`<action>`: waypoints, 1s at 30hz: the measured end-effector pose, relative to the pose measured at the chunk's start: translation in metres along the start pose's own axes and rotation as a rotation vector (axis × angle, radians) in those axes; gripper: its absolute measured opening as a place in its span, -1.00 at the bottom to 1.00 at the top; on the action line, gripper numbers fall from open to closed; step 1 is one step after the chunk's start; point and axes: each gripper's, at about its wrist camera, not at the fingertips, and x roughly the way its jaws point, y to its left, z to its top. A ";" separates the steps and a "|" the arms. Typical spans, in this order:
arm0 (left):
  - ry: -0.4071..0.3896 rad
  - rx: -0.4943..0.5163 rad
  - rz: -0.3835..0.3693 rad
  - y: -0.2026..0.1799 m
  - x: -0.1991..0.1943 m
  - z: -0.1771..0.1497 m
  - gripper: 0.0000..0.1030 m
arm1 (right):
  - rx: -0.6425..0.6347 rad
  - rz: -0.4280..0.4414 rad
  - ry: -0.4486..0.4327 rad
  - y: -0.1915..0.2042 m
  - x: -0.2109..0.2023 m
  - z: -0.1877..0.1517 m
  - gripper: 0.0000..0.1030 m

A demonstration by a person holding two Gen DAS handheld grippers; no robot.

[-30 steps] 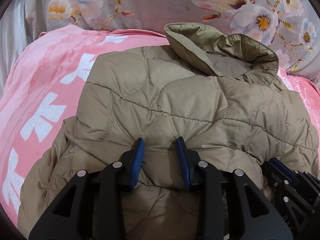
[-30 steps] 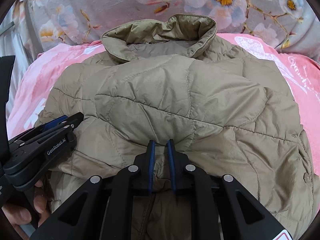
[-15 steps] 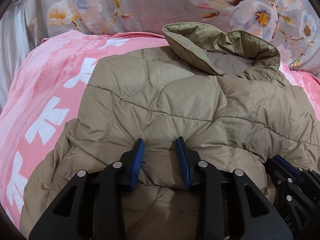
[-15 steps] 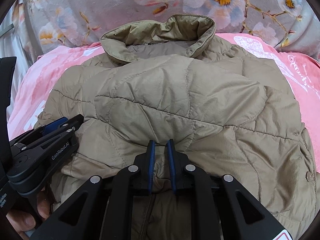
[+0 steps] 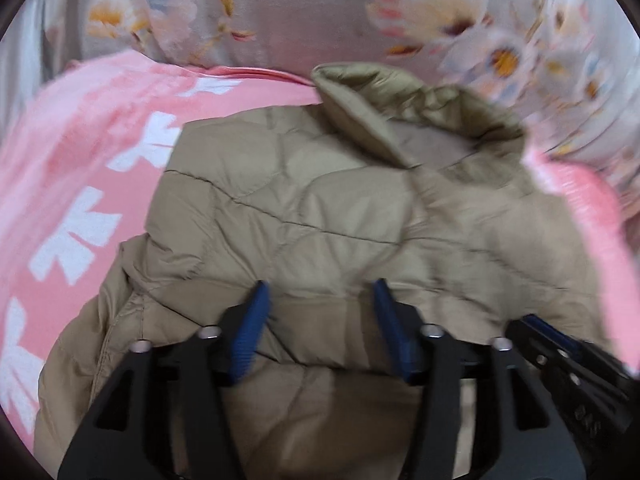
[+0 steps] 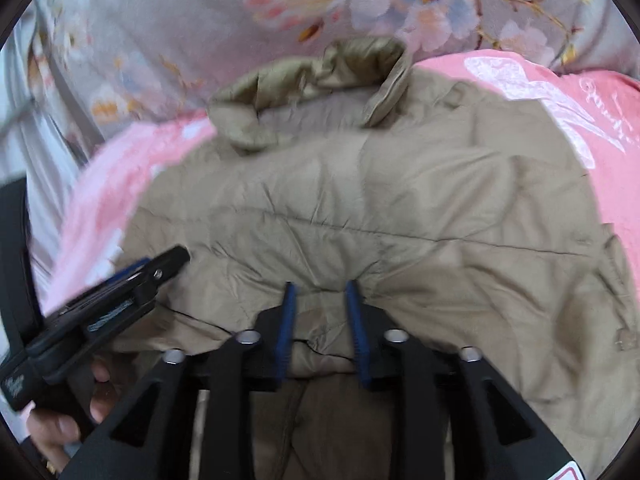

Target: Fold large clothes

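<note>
A beige quilted puffer jacket point(image 5: 320, 216) lies folded on a pink bedspread point(image 5: 80, 184), collar at the far end; it also shows in the right wrist view point(image 6: 400, 208). My left gripper point(image 5: 320, 292) is open, its blue pads spread wide over the near folded edge, with fabric between them but not pinched. My right gripper point(image 6: 318, 292) is open too, its pads apart around a bump of the near edge. The left gripper also shows at the left of the right wrist view point(image 6: 160, 268). Both views are blurred.
A grey floral quilt point(image 5: 320, 12) is bunched behind the jacket at the far end of the bed. The pink bedspread point(image 6: 560, 96) with white print extends on both sides. A hand point(image 6: 60, 420) holds the left gripper's handle.
Both grippers have opened: the right was pinched on the jacket's near fold and has let go, the left has spread wider. Both views have shifted and blurred with movement.
</note>
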 end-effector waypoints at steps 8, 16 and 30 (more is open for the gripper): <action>0.040 -0.197 -0.204 0.001 0.024 0.101 0.45 | 0.202 0.021 -0.100 -0.047 -0.007 0.100 -0.02; 0.216 -0.276 -0.219 -0.003 0.111 0.119 -0.76 | 0.273 0.088 0.044 -0.055 0.073 0.116 -0.81; 0.104 -0.048 -0.074 -0.018 0.117 0.076 -0.81 | 0.076 -0.124 0.039 -0.045 0.089 0.091 -0.95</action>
